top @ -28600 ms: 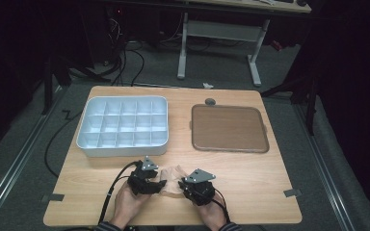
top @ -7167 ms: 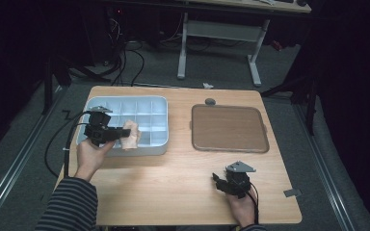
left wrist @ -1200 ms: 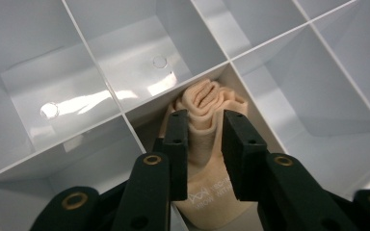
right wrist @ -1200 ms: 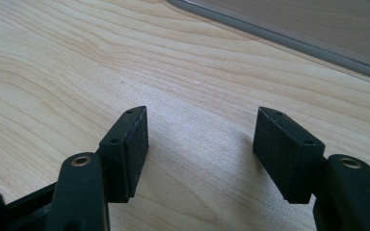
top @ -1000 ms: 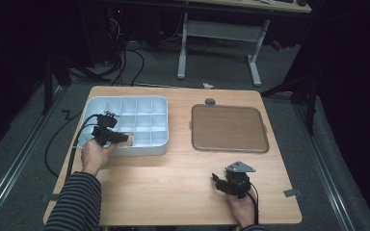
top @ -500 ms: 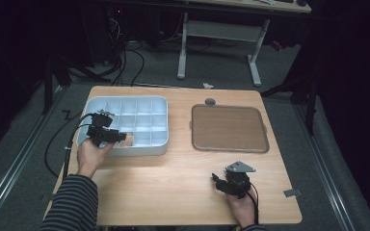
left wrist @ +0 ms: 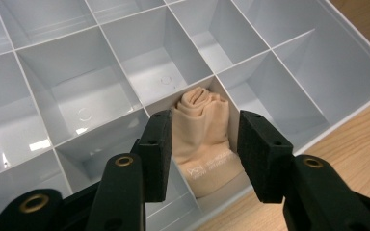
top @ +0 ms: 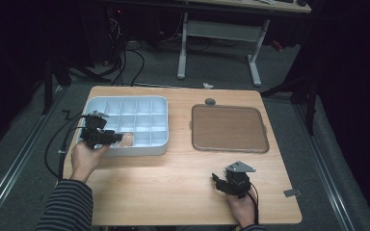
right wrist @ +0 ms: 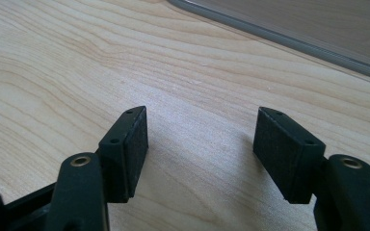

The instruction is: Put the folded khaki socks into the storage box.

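The rolled beige cloth (left wrist: 204,139) sits in a front-row cell of the grey divider tray (top: 160,103), at nine o'clock on the desk (top: 173,178). The left tongs (left wrist: 200,154) have just been opening and now straddle it, released; lift them straight up so the pads do not drag the roll out. The right tongs (right wrist: 200,154) rest open at five o'clock.

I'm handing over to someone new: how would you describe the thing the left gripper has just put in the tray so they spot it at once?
Find the pale blue divided tray at the table's left side. In its front row, nearest the person, one compartment holds a rolled beige cloth. It sits between the open jaws of the left gripper, which have just been opening, and it is the one soft, tan thing among bare compartments.
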Action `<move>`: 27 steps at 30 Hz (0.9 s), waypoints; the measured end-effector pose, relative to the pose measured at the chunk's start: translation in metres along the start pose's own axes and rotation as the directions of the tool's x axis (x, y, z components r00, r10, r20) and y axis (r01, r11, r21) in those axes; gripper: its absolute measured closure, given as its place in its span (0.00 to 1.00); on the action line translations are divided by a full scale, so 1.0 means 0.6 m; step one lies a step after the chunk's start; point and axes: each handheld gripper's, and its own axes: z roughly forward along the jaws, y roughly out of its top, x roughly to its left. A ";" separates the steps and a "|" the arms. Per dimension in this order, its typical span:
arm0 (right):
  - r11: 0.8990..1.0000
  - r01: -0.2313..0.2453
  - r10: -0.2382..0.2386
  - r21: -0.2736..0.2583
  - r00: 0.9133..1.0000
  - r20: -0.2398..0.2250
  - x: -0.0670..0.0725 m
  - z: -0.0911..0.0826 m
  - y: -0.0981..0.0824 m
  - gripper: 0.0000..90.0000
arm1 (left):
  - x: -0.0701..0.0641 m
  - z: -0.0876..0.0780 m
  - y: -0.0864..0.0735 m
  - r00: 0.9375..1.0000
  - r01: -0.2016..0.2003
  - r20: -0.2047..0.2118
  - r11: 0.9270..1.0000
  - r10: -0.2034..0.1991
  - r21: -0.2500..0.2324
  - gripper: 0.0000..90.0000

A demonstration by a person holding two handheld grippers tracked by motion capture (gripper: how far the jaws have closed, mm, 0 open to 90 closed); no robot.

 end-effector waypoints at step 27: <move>1.000 0.000 0.000 0.000 1.000 0.000 0.000 0.000 0.000 0.41 | 0.011 -0.038 -0.038 1.000 0.023 -0.001 0.998 -0.023 -0.057 0.63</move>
